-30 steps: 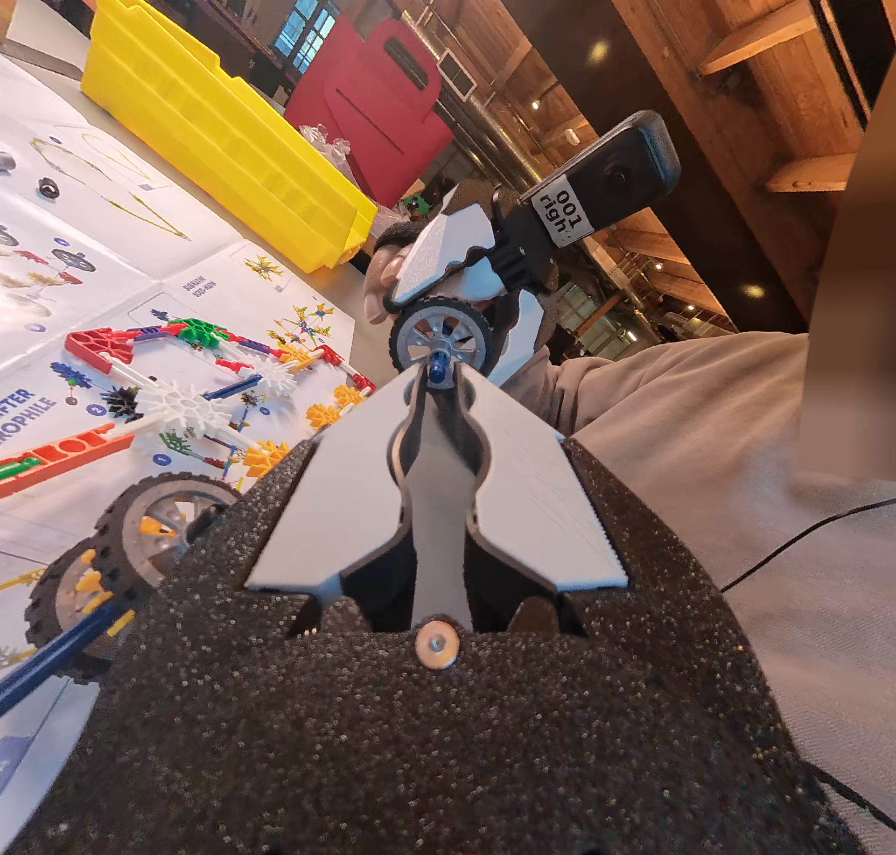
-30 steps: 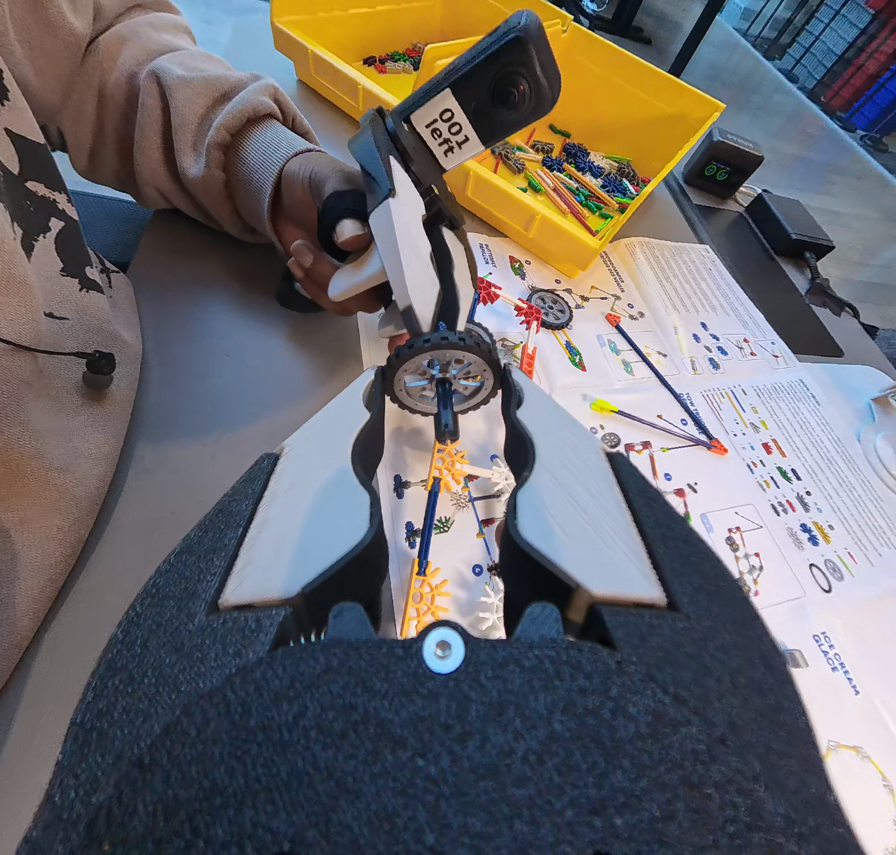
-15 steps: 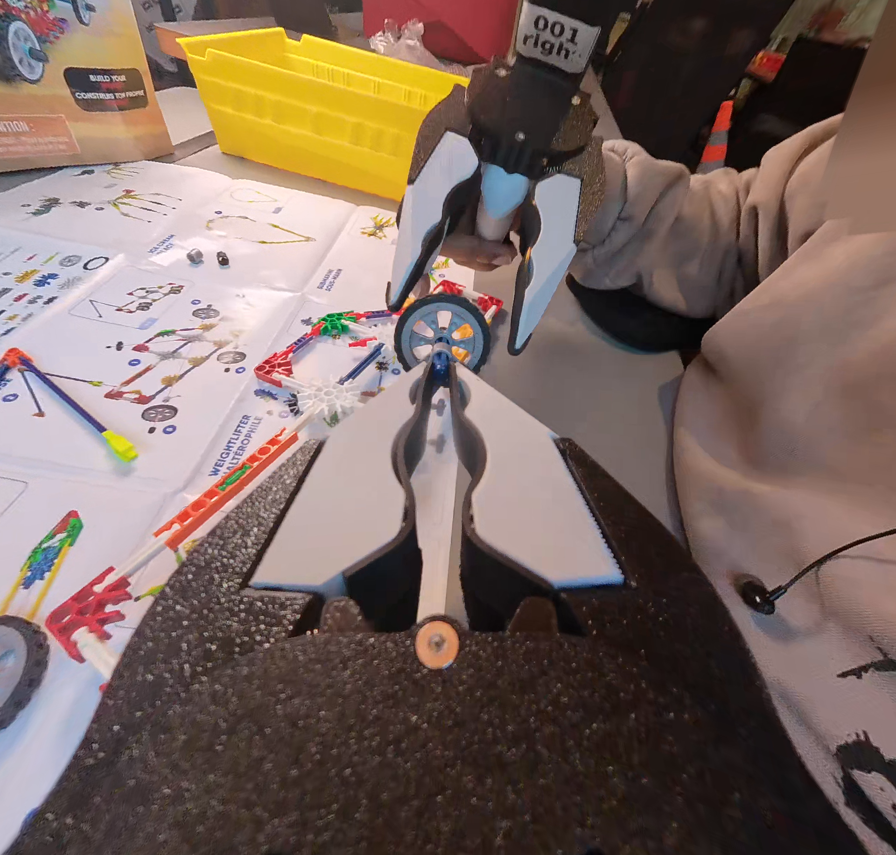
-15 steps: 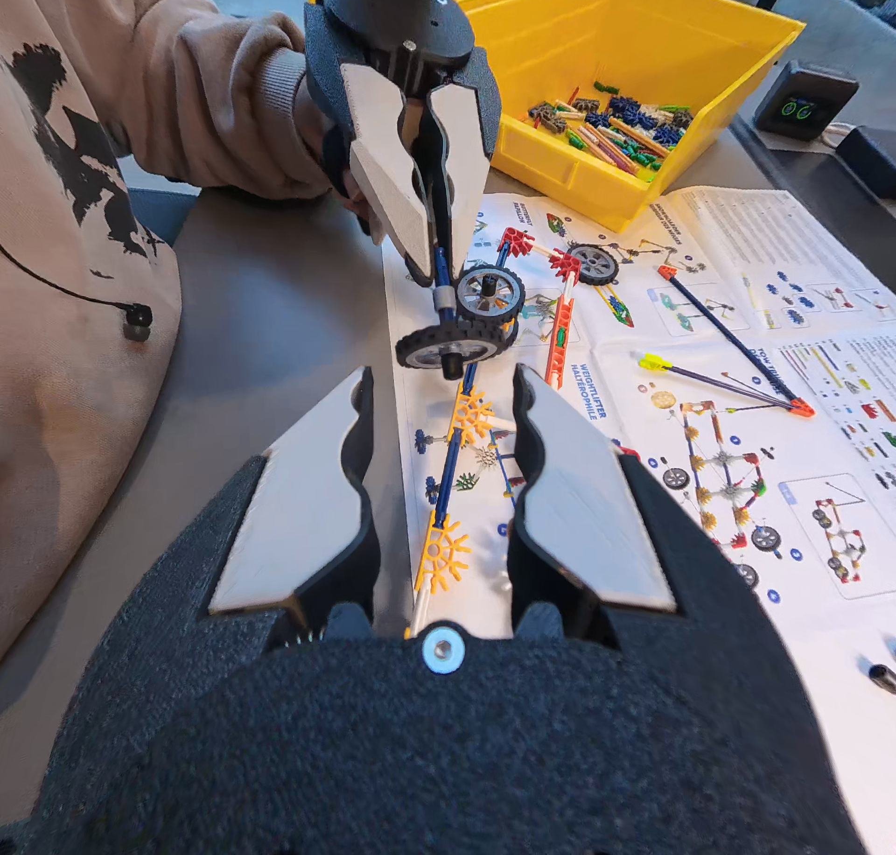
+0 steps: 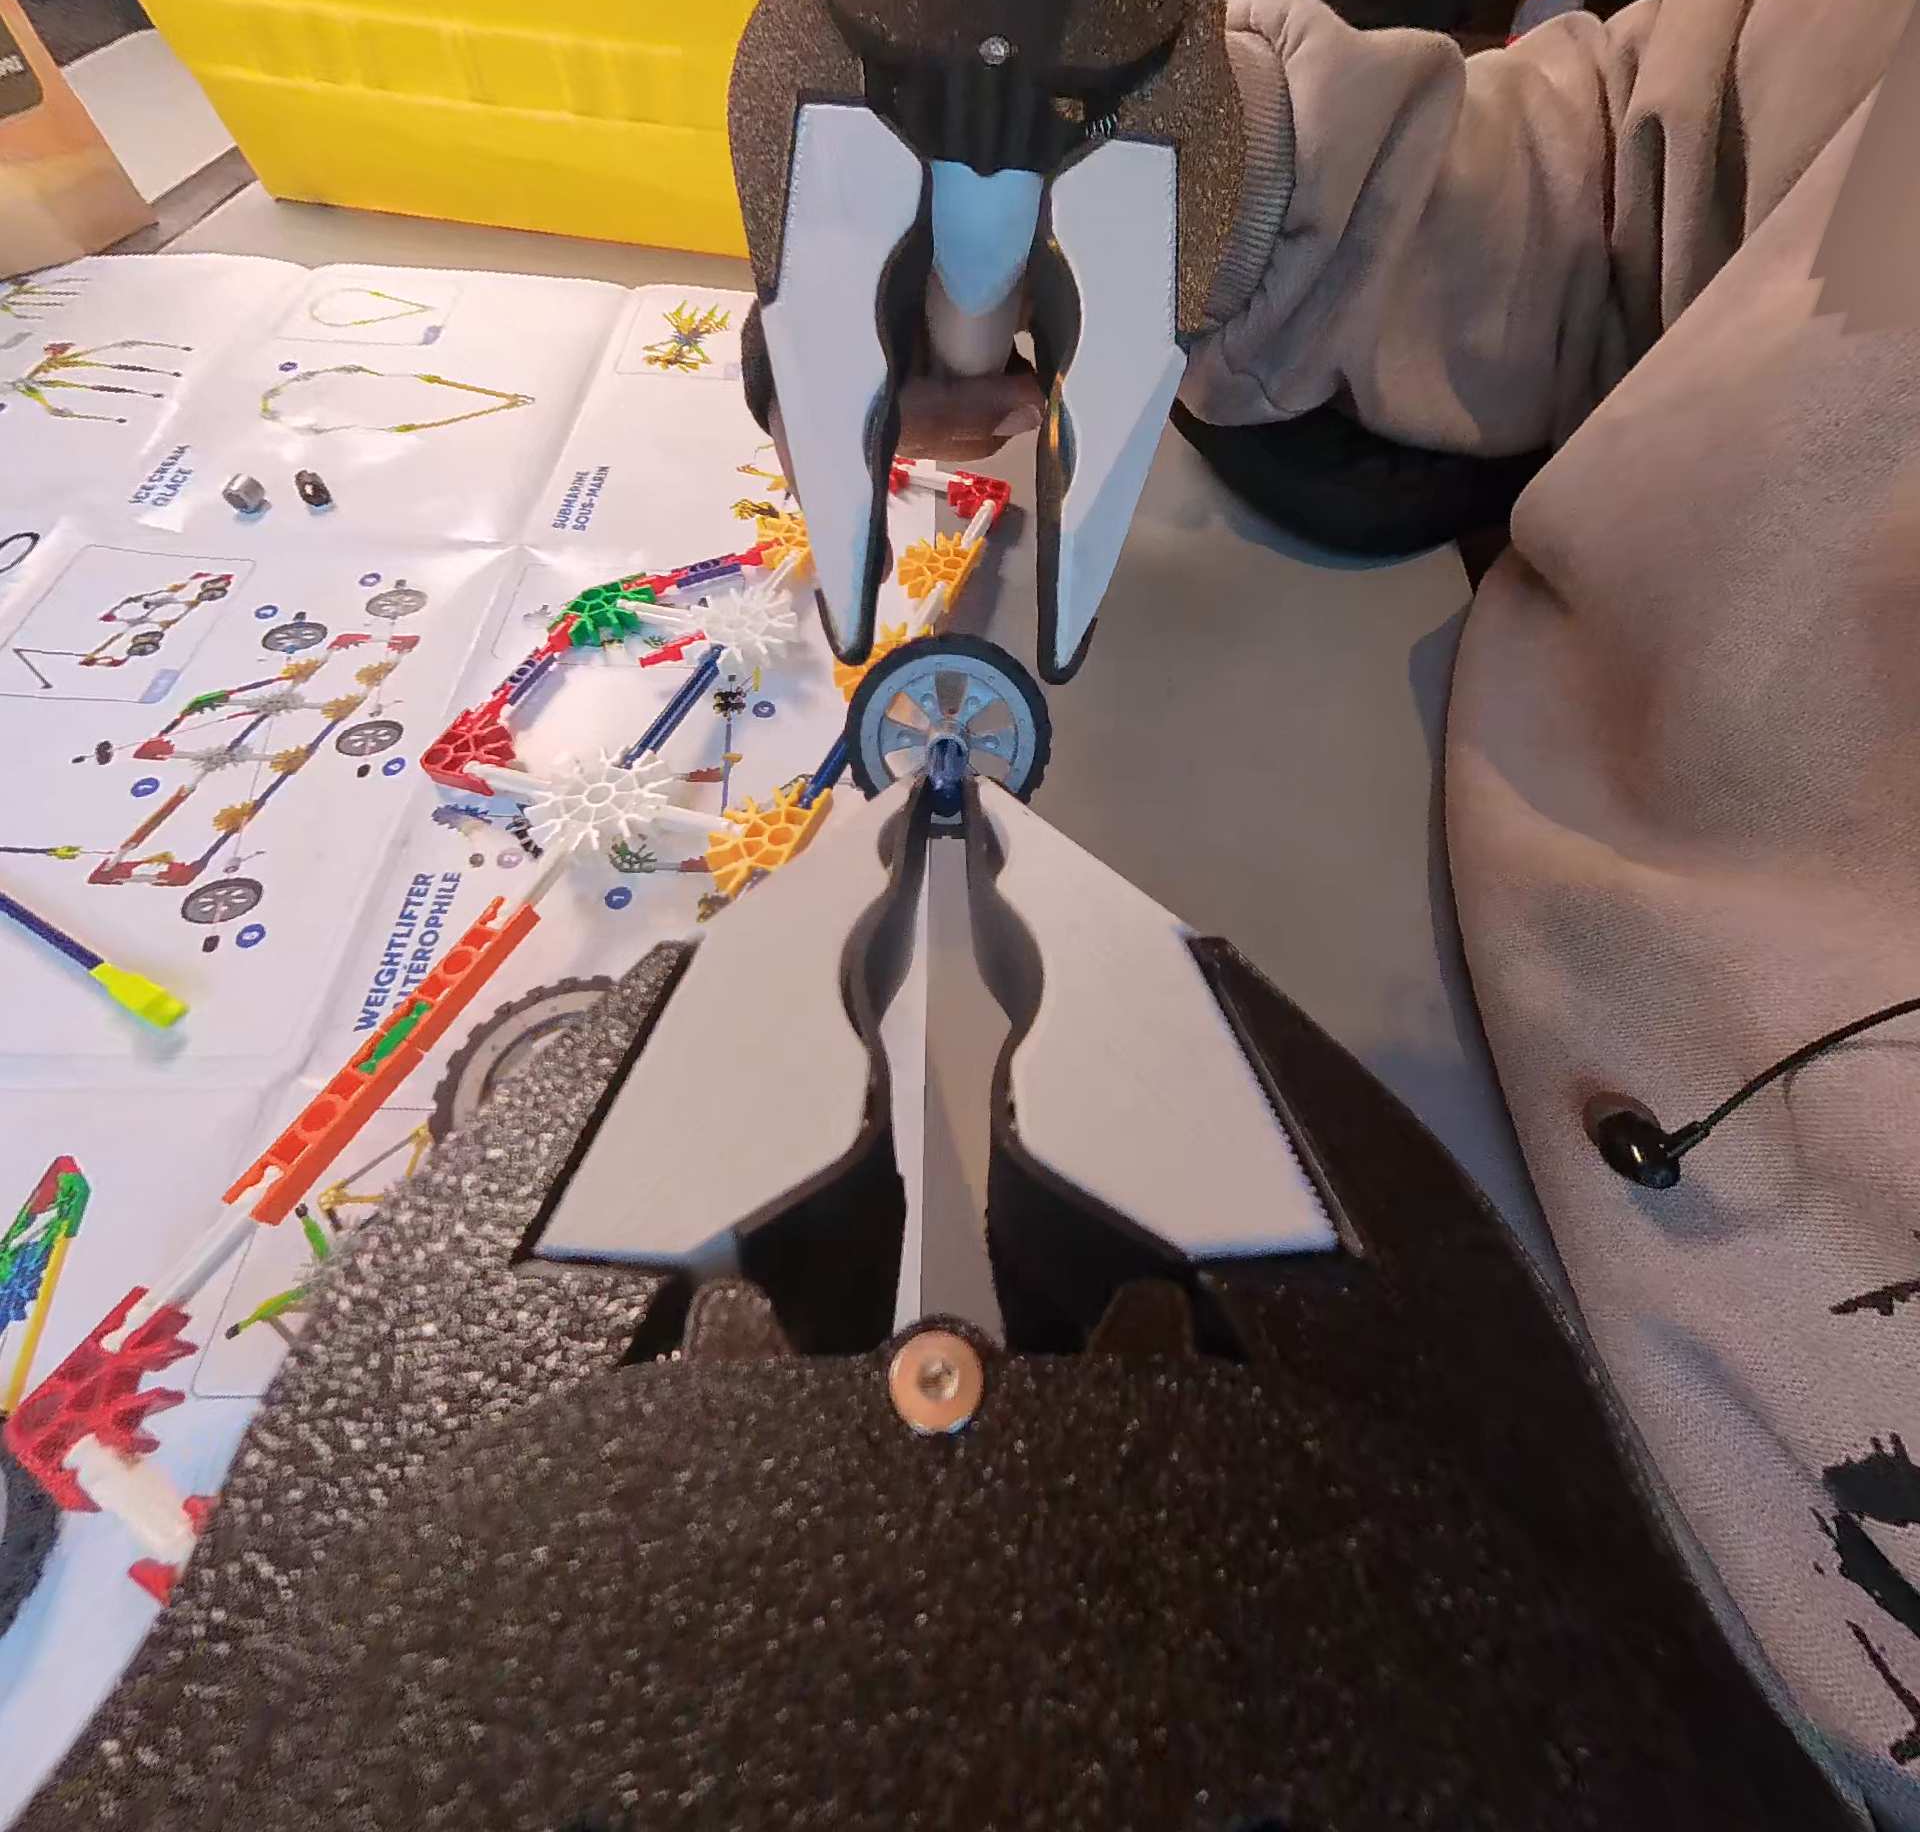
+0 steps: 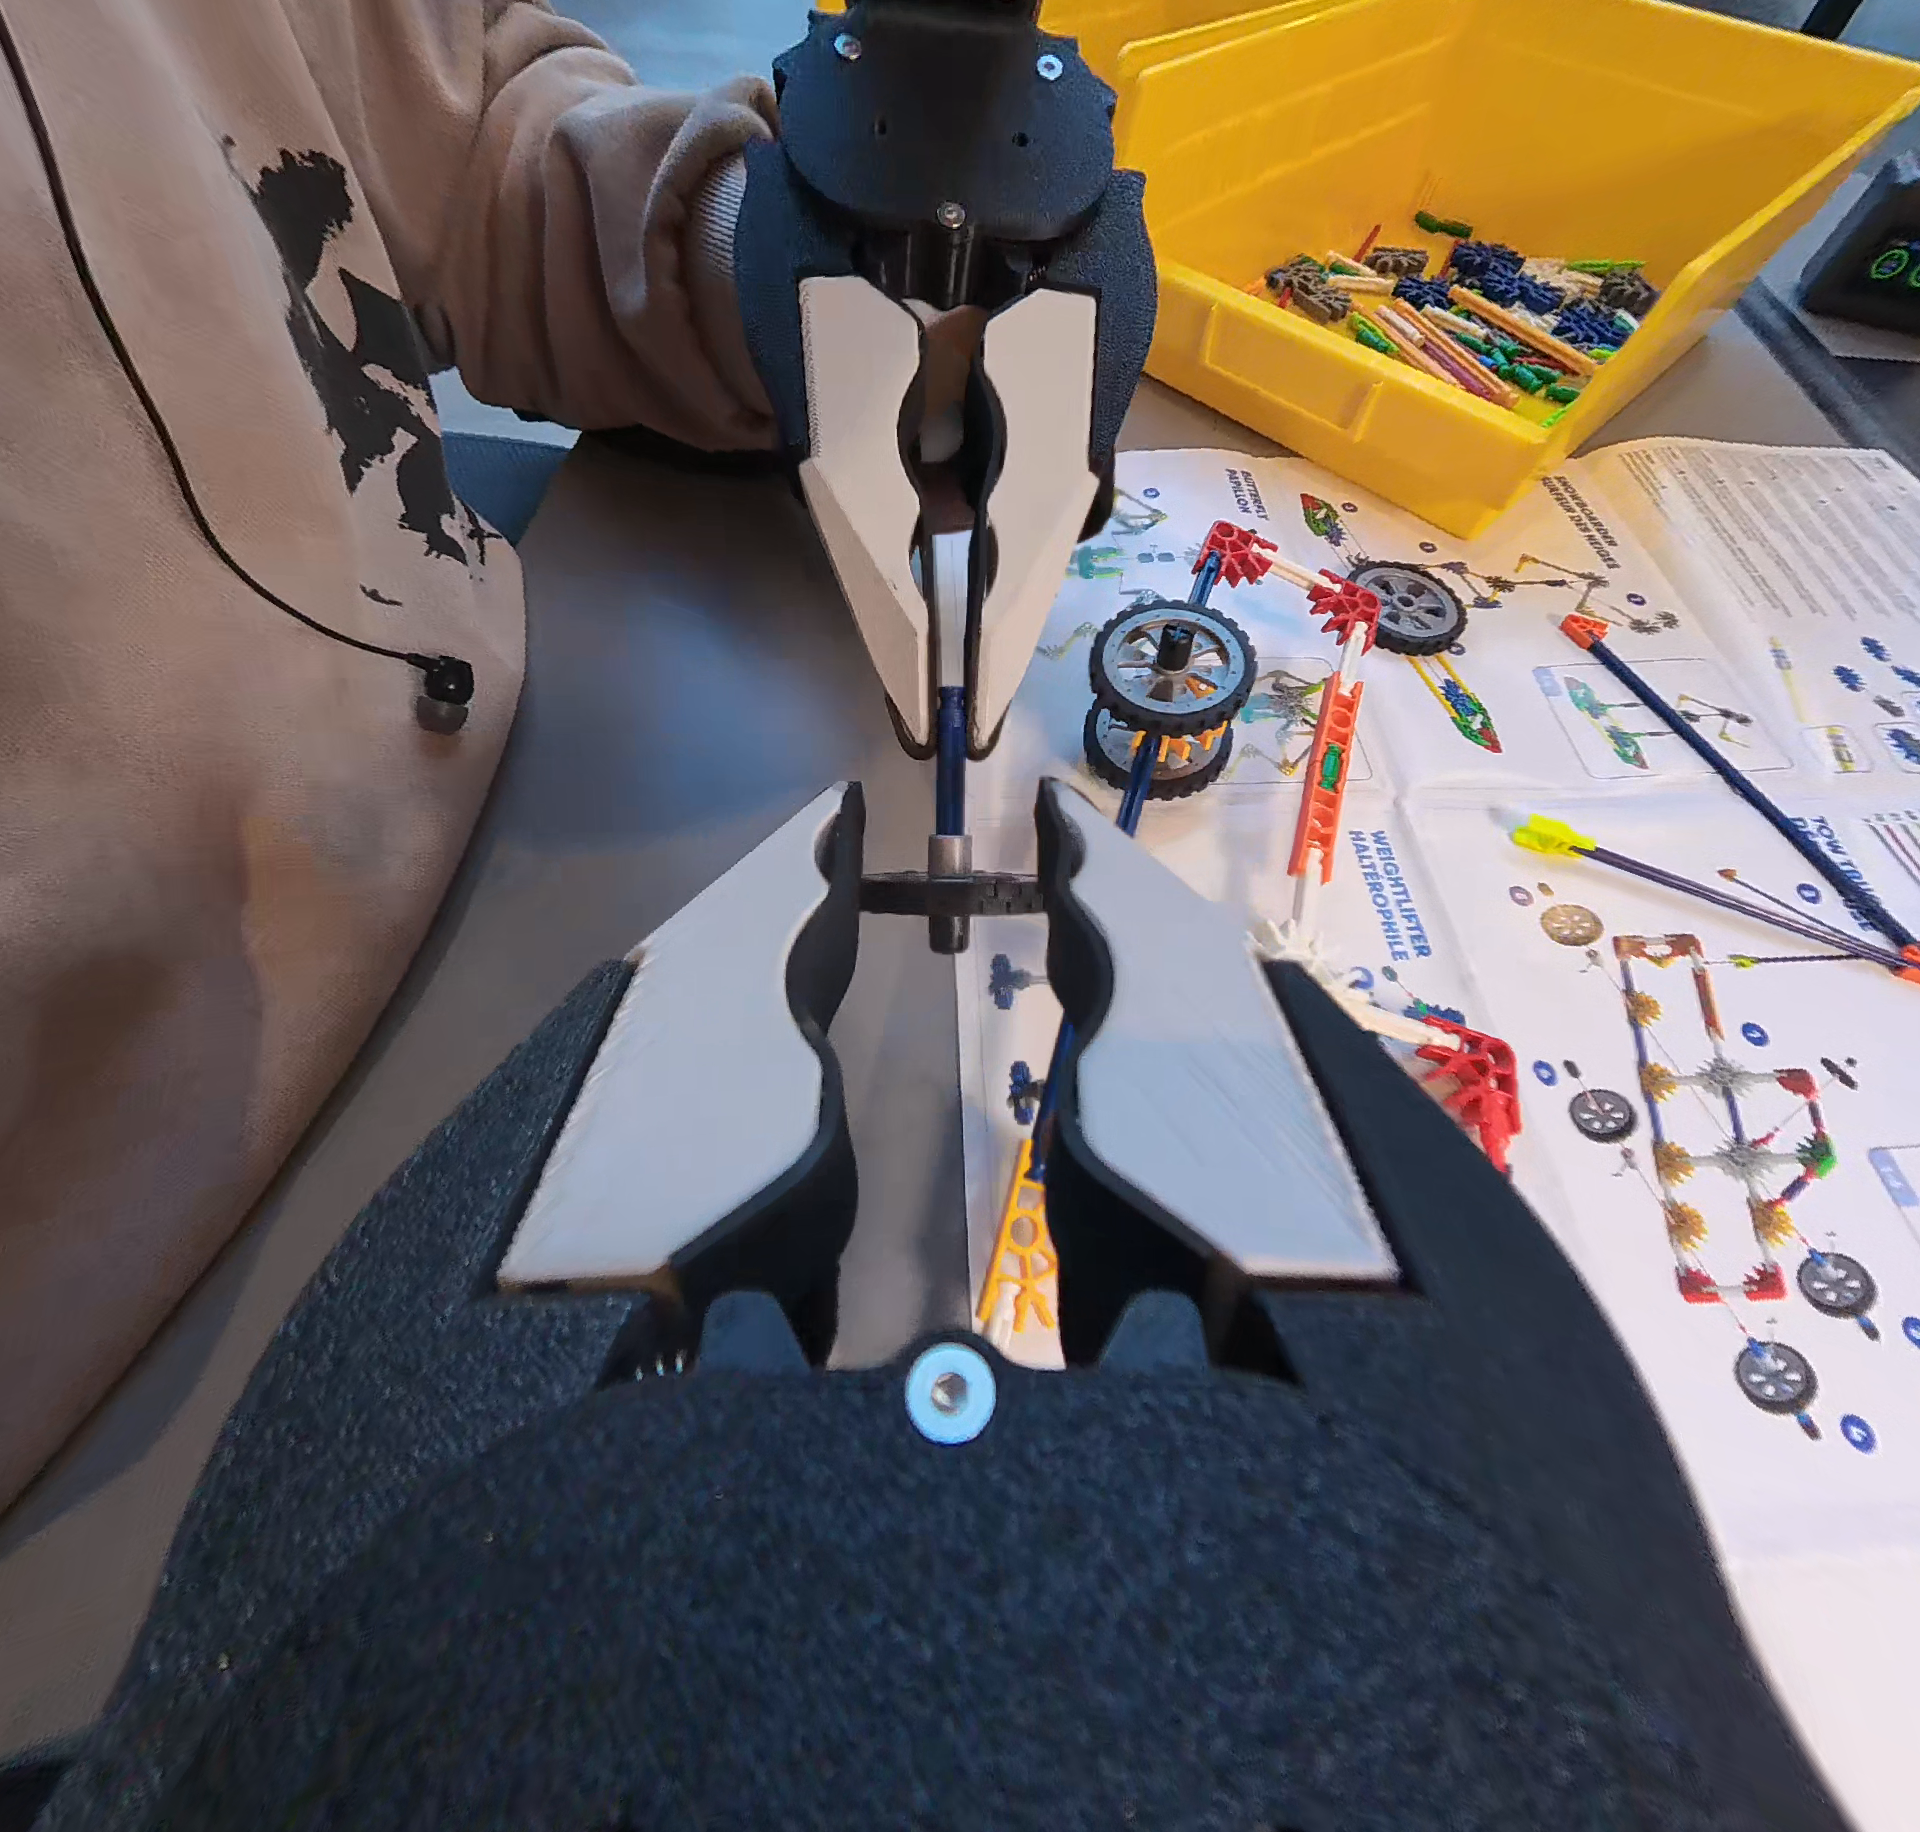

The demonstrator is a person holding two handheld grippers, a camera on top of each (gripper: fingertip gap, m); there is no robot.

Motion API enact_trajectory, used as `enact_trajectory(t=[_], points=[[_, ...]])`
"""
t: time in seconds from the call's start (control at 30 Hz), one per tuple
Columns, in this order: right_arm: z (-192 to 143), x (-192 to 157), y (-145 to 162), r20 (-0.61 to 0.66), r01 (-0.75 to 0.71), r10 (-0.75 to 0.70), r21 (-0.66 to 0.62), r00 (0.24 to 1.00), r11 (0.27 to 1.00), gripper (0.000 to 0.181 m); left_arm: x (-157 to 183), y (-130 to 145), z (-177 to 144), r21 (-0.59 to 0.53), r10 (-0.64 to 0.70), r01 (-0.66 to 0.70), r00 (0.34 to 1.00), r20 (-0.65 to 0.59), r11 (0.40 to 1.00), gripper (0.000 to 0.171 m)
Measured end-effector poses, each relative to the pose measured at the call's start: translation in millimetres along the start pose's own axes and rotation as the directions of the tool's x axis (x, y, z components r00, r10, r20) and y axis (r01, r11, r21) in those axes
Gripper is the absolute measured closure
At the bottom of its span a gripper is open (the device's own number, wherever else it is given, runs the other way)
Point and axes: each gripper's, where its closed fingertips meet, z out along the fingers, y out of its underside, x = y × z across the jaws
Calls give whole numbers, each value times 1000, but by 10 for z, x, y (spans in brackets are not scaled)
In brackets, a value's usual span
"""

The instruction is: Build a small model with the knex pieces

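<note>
While a short blue rod is clamped in the shut-together jaws of the left gripper, a grey-hubbed wheel on its far end is carried above the bench. The wheel is flanked by the right gripper, jaws apart, rim at or v. near both inner faces; actual clamping can't be told. A part-built model on the instr. sheet and a yellow bin are seen beyond.

Bare grey table lies open left of the instruction sheet. Rightward, the toy frame and yellow bin block passage.
</note>
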Motion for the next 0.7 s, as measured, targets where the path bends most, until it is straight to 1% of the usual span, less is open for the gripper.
enact_trajectory(t=[0.1,0.23,0.33,0.4,0.5,0.53,0.7], points=[[-11,-11,51,1,9,-9,-21,1000,1000,149,-1,14,16,-1,1,-1,1000,1,1000,168],[-35,42,97,-9,-31,31,-20,999,999,126,-40,-45,-25,47,-32,32,999,-1,998,168],[-1,75,182,-19,-46,45,-42,999,998,123,-100,-91,-57,81,-37,34,999,30,996,168],[-2,90,220,-12,-62,61,-37,998,997,130,-143,-116,-83,98,-38,33,998,54,995,168],[-41,162,232,-24,-84,84,1,996,996,152,-168,-128,-107,107,-44,37,997,63,994,168],[-46,178,221,-30,-84,85,13,996,996,157,-171,-130,-109,108,-47,40,997,65,993,168],[28,176,249,-66,-26,25,-13,998,1000,164,-154,-131,-95,113,-50,44,997,55,993,168]])
